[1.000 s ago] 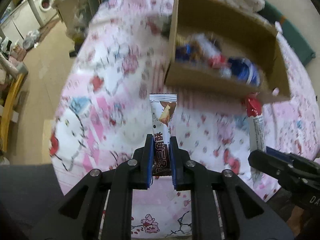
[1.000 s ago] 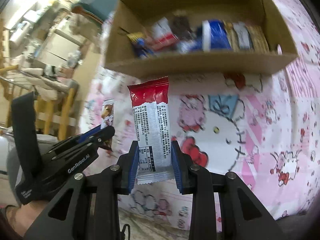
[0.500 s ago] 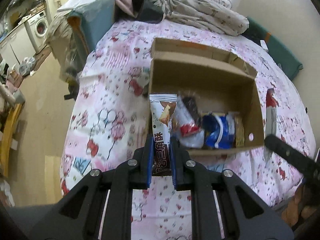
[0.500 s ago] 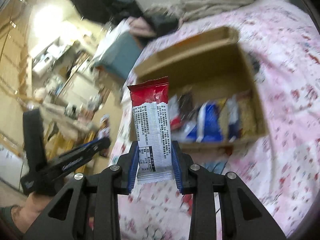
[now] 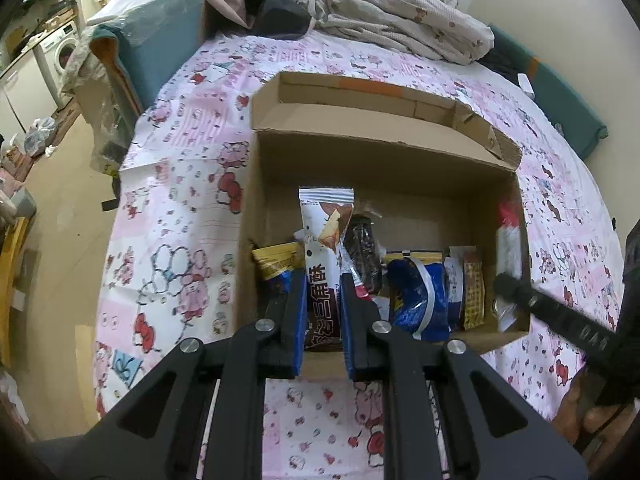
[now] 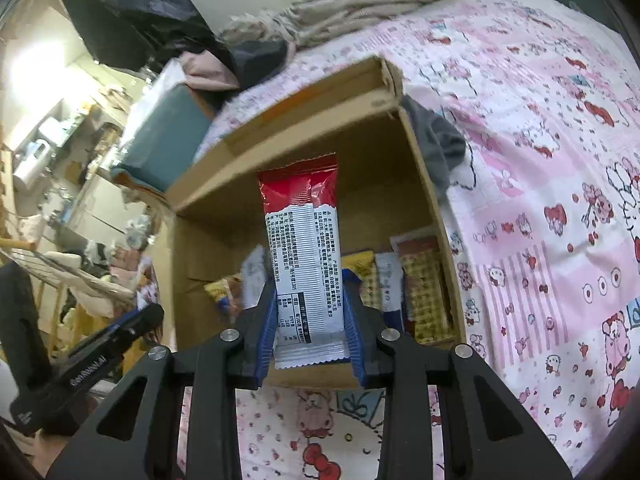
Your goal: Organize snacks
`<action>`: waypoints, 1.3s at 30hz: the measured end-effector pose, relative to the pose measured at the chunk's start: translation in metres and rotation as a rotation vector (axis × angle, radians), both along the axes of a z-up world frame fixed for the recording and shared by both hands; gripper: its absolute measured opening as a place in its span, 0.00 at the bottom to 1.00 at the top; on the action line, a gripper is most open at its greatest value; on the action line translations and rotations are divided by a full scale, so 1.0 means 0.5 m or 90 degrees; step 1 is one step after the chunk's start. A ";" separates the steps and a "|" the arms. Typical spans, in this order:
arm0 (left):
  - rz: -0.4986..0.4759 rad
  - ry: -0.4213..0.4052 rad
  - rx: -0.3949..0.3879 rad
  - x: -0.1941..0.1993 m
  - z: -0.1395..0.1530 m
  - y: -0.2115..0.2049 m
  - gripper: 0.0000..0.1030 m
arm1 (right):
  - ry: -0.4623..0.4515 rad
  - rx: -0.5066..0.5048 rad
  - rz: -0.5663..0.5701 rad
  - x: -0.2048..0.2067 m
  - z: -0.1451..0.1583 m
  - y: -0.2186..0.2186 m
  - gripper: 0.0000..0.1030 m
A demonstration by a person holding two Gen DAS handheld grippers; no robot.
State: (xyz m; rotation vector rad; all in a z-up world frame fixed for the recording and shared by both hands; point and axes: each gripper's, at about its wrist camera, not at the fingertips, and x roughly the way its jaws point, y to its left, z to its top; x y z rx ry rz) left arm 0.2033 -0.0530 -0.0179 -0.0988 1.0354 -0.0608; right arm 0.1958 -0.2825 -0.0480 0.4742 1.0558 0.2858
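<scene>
An open cardboard box (image 5: 400, 160) (image 6: 424, 184) sits on a bed with a pink cartoon sheet. Several snack packets (image 5: 416, 296) (image 6: 420, 280) stand along its near wall. My left gripper (image 5: 323, 280) is shut on a white and brown snack bar (image 5: 326, 240), held upright over the box's near left part. My right gripper (image 6: 308, 308) is shut on a red and white snack bar (image 6: 304, 248), its printed back facing me, over the box's near edge. In the left wrist view, the right gripper (image 5: 520, 292) and its blurred bar (image 5: 508, 240) show at the box's right wall.
A pile of blankets (image 5: 400, 12) and dark clothes lies at the bed's far end. A teal cushion (image 5: 160, 40) leans at the bed's left side. A grey cloth (image 6: 440, 144) lies just right of the box. The floor (image 5: 52, 200) and a washing machine (image 5: 60, 48) are left of the bed.
Both grippers have moved forward and up with their bars, from in front of the box's near wall to above its opening. The box's inside is now in full view.
</scene>
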 end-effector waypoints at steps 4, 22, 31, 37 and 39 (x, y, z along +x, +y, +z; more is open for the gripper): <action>-0.010 0.017 0.005 0.023 -0.032 -0.024 0.12 | 0.026 -0.013 0.009 0.005 -0.027 0.012 0.32; -0.028 0.050 0.021 0.040 -0.068 -0.055 0.55 | 0.067 0.033 -0.017 0.007 -0.054 -0.013 0.37; -0.016 -0.008 0.034 0.005 -0.001 -0.028 0.71 | -0.020 0.018 -0.037 -0.015 0.005 -0.025 0.74; -0.029 -0.024 0.014 -0.030 0.030 0.014 0.71 | -0.073 0.007 -0.039 -0.067 0.056 -0.022 0.90; -0.025 -0.032 0.011 -0.047 0.039 0.029 0.71 | -0.078 0.006 -0.031 -0.088 0.066 -0.020 0.92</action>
